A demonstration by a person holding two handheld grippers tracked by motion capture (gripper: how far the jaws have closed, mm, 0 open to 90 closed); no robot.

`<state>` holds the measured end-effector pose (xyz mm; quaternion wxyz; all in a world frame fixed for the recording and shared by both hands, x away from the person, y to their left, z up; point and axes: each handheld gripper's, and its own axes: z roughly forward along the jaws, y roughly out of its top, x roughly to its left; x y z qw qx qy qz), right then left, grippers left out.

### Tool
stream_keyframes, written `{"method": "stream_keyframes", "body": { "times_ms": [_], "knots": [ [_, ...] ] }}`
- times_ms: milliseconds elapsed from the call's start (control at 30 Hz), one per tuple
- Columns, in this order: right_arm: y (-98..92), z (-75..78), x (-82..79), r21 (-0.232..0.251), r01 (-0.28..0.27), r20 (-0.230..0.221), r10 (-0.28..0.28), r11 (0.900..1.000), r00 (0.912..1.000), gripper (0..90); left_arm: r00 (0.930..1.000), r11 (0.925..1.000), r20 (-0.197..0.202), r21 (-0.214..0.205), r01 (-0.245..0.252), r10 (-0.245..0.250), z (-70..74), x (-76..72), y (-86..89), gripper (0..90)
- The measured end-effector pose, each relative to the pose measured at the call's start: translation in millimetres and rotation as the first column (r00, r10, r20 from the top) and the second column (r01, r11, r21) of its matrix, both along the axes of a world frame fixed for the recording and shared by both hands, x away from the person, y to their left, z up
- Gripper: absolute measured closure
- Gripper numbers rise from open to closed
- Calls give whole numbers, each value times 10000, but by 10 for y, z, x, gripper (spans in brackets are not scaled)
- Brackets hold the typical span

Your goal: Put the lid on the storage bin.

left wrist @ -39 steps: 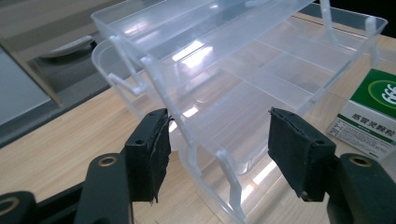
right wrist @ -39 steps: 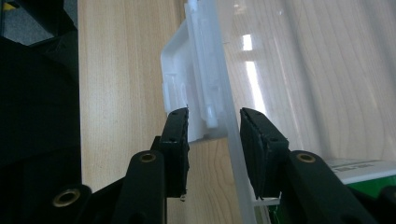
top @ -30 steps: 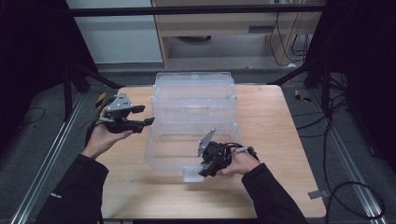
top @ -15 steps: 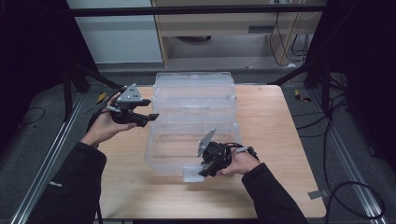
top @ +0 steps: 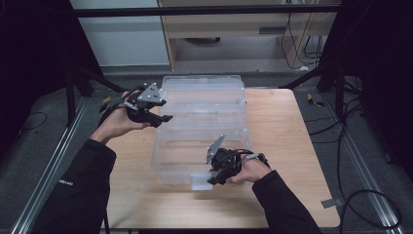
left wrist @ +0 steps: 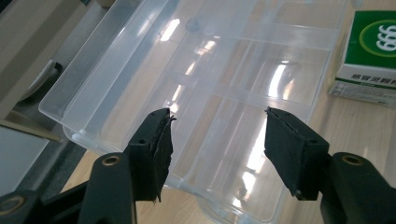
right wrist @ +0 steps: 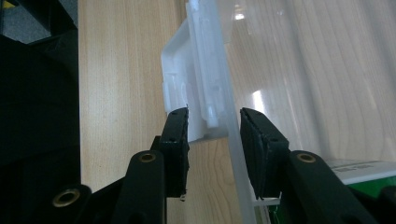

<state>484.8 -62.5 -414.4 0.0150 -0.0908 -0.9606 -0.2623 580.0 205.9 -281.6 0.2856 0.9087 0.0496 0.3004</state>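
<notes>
Item: clear plastic box [top: 202, 126], lidded, several compartments, lying mid-table, long side running away from the person; a green-and-white carton [left wrist: 369, 51] is seen through its plastic in the left gripper view. Right gripper [top: 217, 176] at the box's near edge — jaws narrowed round the front latch tab [right wrist: 187, 100] and lid rim, pads close on both sides; whether they actually press is hard to tell, prob. a light pinch. Left gripper [top: 164, 118] in the air at the box's far-left side, jaws wide w/ nothing between them, though they have just been closing a little. Step in hand, as judged: unlatching or lifting the lid. To do it well — keep the right pinch square on the tab, lever up rather than drag, and bring the left gripper down on the left wall to steady the box so it doesn't skate. Room: bare table [top: 292, 126] to the right and in front; left edge of table is near the box, so little margin there; dark frame posts stand beyond the far corners.
</notes>
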Motion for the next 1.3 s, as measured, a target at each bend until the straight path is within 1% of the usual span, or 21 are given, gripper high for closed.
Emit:
{"method": "stream_keyframes", "body": {
  "times_ms": [200, 300, 367, 433, 500, 533, 600, 700, 767, 800, 867, 900, 933, 1000, 1033, 1067, 1133, 1233, 1300],
  "knots": [
    [2, 1, 2, -14, -20, 10, 20, 10000, 10000, 631, 10000, 9998, 16, 208, 1, -2, -34, 118, -72, 411],
    [0, 0, 1, -2, -23, 18, 23, 10000, 10000, 631, 9999, 9993, 16, 332, 140, -141, -54, 164, -107, 417],
    [1, 1, -4, 13, 77, -55, -77, 10000, 10000, 632, 9998, 9992, -10, 362, 194, -194, -67, 186, -132, 418],
    [1, 1, 0, 8, 47, -66, -47, 10000, 10000, 632, 9997, 9988, 61, 446, 213, -216, -72, 204, -162, 419],
    [1, 0, 5, 11, -20, -52, 20, 10000, 10000, 632, 9996, 9986, 22, 451, 278, -279, -79, 224, -191, 425],
    [0, 1, 7, 1, -39, -40, 39, 10000, 10000, 632, 9996, 9984, 7, 495, 284, -284, -86, 235, -211, 426],
    [1, 1, 7, -3, -39, -40, 39, 10000, 10000, 632, 9993, 9965, 18, 750, 377, -379, -97, 257, -259, 429],
    [0, 1, 7, -6, -46, -42, 46, 10000, 10000, 632, 9986, 9949, 70, 873, 507, -515, -110, 282, -311, 452],
    [0, 1, 8, -4, -50, -44, 50, 10000, 10000, 632, 9985, 9928, 53, 1069, 534, -543, -112, 302, -342, 464],
    [1, 1, 6, 2, -40, -53, 40, 10000, 10000, 632, 9983, 9924, 58, 1096, 562, -571, -115, 309, -351, 476],
    [0, 1, 8, -7, -57, -44, 57, 10000, 10000, 632, 9981, 9894, -37, 1318, 607, -608, -116, 326, -374, 493],
    [0, 1, 8, -9, -56, -48, 56, 10000, 10000, 632, 9978, 9896, 27, 1282, 652, -661, -132, 337, -386, 504],
    [0, 1, 9, -7, -62, -50, 62, 10000, 10000, 632, 9981, 9875, -48, 1450, 620, -620, -128, 340, -394, 518],
    [0, 2, 9, -21, -58, -73, 58, 10000, 10000, 632, 9981, 9877, -65, 1441, 611, -608, -155, 360, -414, 535],
    [0, 2, 9, -24, -54, -73, 54, 10000, 10000, 632, 9982, 9861, -75, 1545, 607, -603, -160, 370, -426, 547],
    [0, 3, 7, -43, -32, -77, 32, 10000, 10000, 632, 9980, 9871, -37, 1473, 631, -632, -177, 381, -437, 557],
    [-1, 3, 7, -36, -29, -75, 29, 10000, 10000, 632, 9975, 9854, -106, 1552, 705, -697, -183, 396, -463, 582],
    [-1, 2, 7, -36, -38, -72, 38, 10000, 10000, 632, 9978, 9827, -55, 1729, 661, -661, -202, 408, -505, 598],
    [1, 1, 4, -8, 13, -81, -13, 10000, 10000, 632, 9978, 9836, -18, 1681, 654, -660, -206, 420, -527, 615]
  ]
}}
